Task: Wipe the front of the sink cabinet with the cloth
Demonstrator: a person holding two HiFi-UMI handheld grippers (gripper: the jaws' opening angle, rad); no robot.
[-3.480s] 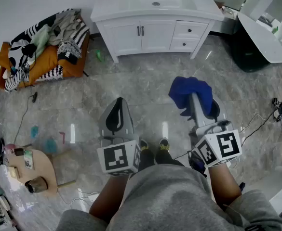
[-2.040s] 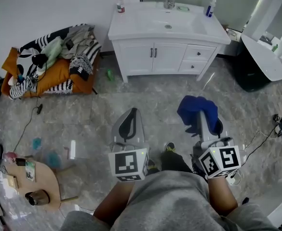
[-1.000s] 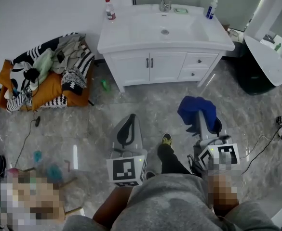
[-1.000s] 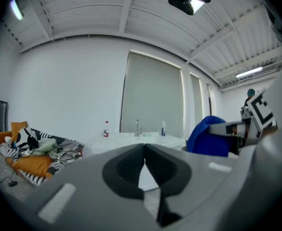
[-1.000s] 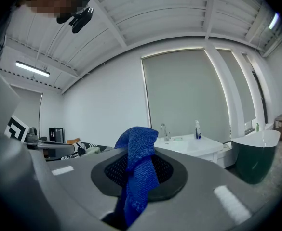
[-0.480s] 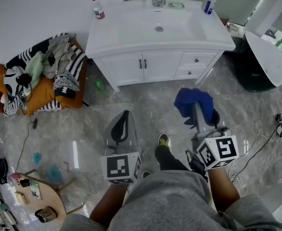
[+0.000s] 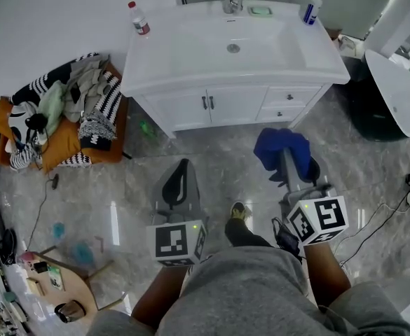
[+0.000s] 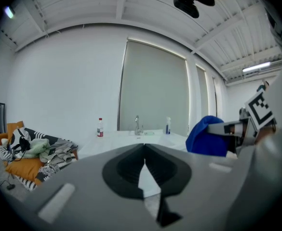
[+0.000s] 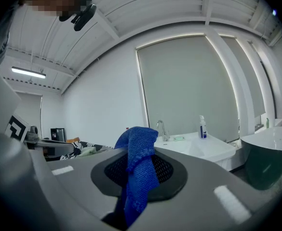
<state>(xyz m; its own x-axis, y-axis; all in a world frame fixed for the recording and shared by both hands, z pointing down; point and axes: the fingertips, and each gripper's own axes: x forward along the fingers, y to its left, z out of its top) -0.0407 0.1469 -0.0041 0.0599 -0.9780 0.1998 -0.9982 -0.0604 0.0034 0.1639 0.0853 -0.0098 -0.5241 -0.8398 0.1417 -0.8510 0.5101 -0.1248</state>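
Head view: the cabinet (image 7: pixel 226 108) stands ahead, its front foreshortened under the countertop. The cloth (image 7: pixel 280 145) drapes over the right gripper (image 7: pixel 284 158), hiding its tips. Left gripper view: the left gripper (image 8: pixel 144 149) has its jaws meeting at the tips, empty. Right gripper view: the jaws are clamped on the cloth, which covers their gap.

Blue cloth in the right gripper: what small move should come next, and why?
Probably carry the right gripper forward toward the cabinet front. Its jaws are shut on the blue cloth, but the cloth hangs over the floor, apart from the cabinet, so no wiping can start yet.
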